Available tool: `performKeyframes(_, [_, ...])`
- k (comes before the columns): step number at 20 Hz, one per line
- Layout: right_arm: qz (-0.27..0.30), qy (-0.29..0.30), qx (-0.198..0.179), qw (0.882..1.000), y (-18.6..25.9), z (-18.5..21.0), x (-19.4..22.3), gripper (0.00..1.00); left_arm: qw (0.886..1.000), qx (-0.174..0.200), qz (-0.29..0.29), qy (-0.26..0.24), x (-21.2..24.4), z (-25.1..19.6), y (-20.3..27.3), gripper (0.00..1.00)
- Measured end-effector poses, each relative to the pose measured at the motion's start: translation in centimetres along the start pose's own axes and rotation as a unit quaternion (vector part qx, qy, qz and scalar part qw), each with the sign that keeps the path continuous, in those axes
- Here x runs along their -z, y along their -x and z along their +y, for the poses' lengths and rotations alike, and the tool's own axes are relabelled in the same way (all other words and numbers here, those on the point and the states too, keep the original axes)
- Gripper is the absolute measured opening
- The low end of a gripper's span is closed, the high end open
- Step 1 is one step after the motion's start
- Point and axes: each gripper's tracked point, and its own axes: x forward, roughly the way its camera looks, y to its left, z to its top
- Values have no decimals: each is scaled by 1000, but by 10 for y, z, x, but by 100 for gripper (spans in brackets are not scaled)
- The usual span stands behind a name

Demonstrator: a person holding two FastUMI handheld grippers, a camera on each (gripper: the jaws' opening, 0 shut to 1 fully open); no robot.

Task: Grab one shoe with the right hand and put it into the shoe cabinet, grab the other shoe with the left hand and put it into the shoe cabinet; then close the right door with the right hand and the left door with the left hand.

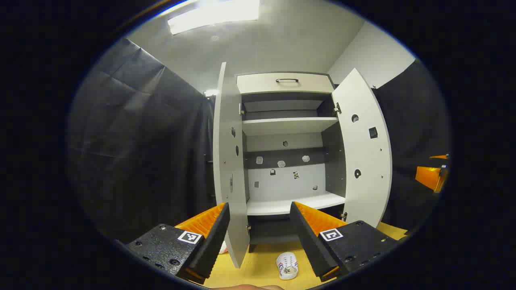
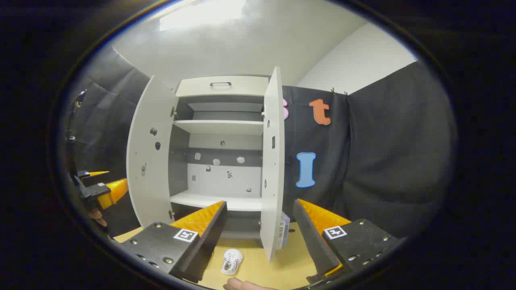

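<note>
so this looks like the very start, nothing's been picked up yet as far as i can judge. the shoe cabinet (image 1: 288,169) stands with both doors swung wide, the left door (image 1: 227,161) and the right door (image 1: 363,149) both hanging out toward the cameras, and the shelves inside look bare, including the low shelf (image 1: 294,203) where a shoe would presumably go. the left gripper (image 1: 260,237) has its fingers spread apart with nothing between them, and it's up off the floor facing the cabinet. same deal with the right gripper (image 2: 260,235), spread wide and holding nothing. one white shoe (image 1: 287,265) lies on the yellow floor (image 1: 258,266) just in front of the cabinet, sole down i think, between the two open doors; in the right gripper view the same shoe (image 2: 232,261) sits low near that gripper's left finger. there's a white bit poking out behind the left door's bottom edge in the left gripper view that might be the second shoe, can't tell for sure. my read: the step in hand is the right-hand grab, so the right gripper needs to tip down and drop to the floor, straddle the shoe, then pinch it without clipping the right door's lower corner.
</note>
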Motion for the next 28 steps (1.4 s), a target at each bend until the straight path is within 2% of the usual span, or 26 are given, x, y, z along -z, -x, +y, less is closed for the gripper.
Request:
performKeyframes(1, [5,-7,-4,1000,-1,1,4,98,1000,2,1,8,0,1,-1,91])
performKeyframes(2, [8,-11,-6,1000,0,1,5,100,1000,0,2,14,2,3,-1,91])
performKeyframes(3, [7,-9,-5,1000,0,1,4,94,1000,-4,7,14,5,7,-3,95])
performKeyframes(4, [6,-7,-4,1000,-1,-1,3,94,1000,-4,9,15,7,7,-4,91])
performKeyframes(9, [-6,0,-3,1000,0,1,-3,100,1000,4,23,8,14,6,-5,94])
performKeyframes(28, [10,7,-10,1000,-12,5,25,98,999,12,38,18,31,11,-9,92])
